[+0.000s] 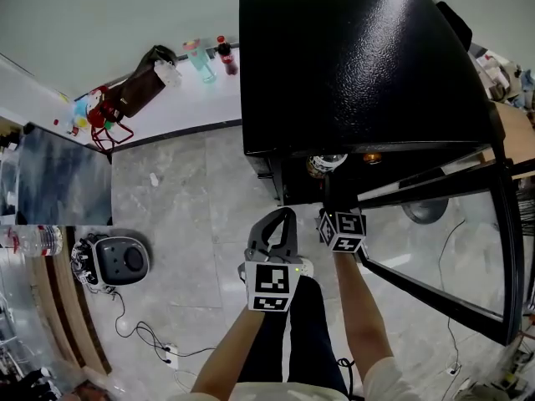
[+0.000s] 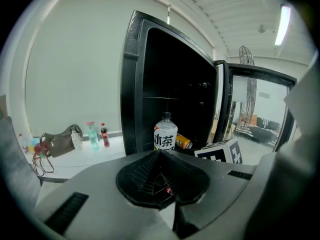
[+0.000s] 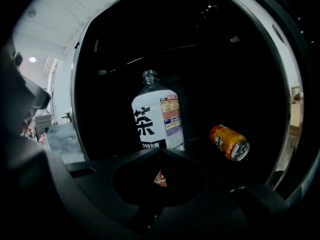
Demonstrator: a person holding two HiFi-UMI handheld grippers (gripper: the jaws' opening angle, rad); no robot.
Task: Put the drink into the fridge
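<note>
A clear drink bottle [image 3: 156, 116] with a white label stands upright on the dark shelf inside the open black fridge [image 1: 351, 57]. An orange can [image 3: 229, 142] lies on its side to its right. My right gripper [image 3: 160, 151] is just in front of the bottle, shut with nothing between its jaws. My left gripper [image 2: 160, 151] is also shut and empty, a little further back from the fridge; past it I see the bottle [image 2: 165, 134], the can [image 2: 182, 142] and the right gripper's marker cube [image 2: 220, 151]. In the head view both grippers [image 1: 284, 215] [image 1: 334, 215] hang before the fridge opening.
The fridge's glass door [image 1: 501, 249] stands swung open to the right. A brown bag [image 1: 138, 86] and two bottles [image 1: 205, 57] sit on a white ledge at the far left. A round grey appliance [image 1: 121, 257] and cables [image 1: 146, 337] lie on the tiled floor.
</note>
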